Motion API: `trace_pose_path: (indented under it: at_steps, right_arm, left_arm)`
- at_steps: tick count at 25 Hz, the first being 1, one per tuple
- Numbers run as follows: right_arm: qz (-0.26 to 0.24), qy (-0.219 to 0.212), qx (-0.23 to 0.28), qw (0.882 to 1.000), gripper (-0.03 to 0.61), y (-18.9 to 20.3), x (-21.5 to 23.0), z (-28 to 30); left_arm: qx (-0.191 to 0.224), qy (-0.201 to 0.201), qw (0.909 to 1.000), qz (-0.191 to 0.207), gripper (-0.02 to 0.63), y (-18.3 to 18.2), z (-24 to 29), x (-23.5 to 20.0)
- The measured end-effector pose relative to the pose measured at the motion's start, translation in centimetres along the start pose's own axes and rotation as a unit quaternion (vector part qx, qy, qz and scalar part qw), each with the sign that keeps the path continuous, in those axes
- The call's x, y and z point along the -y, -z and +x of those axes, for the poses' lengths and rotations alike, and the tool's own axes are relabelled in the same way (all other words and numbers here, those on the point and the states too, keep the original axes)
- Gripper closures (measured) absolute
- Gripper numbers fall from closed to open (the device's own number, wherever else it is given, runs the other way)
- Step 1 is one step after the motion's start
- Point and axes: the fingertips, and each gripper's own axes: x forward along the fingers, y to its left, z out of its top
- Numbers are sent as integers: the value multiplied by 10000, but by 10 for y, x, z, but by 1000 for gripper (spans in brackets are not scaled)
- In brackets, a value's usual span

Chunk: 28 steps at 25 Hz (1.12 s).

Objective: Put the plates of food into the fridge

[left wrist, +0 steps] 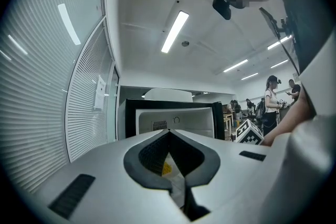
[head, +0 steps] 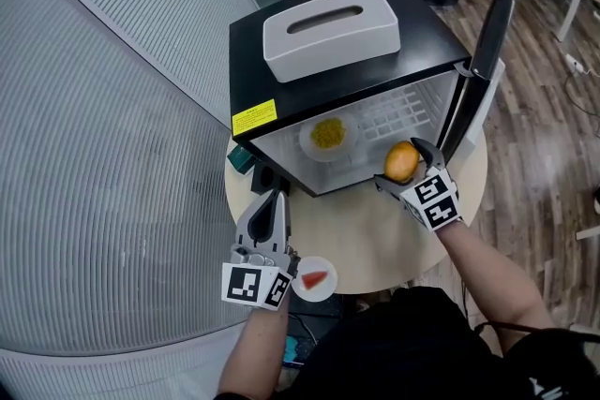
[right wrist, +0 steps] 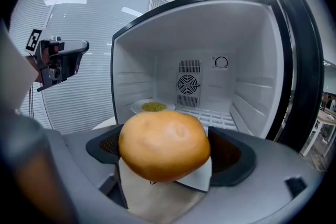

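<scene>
The plate (right wrist: 202, 177) with a bun (right wrist: 164, 144) is clamped by its rim in the closed right gripper (head: 405, 171), held at the mouth of the open fridge (head: 309, 84), over the table (head: 375, 239). Inside, on the left of the shelf, lies a second plate (head: 328, 136) of yellow food. A third plate (head: 314, 280) with a red slice lies on the table beside the left gripper (head: 269, 206), whose jaws meet at the tips, gripping nothing I can see.
</scene>
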Motion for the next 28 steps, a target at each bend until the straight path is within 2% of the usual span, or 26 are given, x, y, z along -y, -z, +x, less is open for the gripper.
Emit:
trace_pose_path:
  at_steps: [17,28]
  right_arm:
    - [114,196,249,9994,77,-23,41,43]
    - [70,233,275,9993,77,-36,67,73]
  left_arm:
    - [-225,-290,9993,-23,607,20,24,-27]
    - [-335,-304,9990,-10,607,33,32,-32]
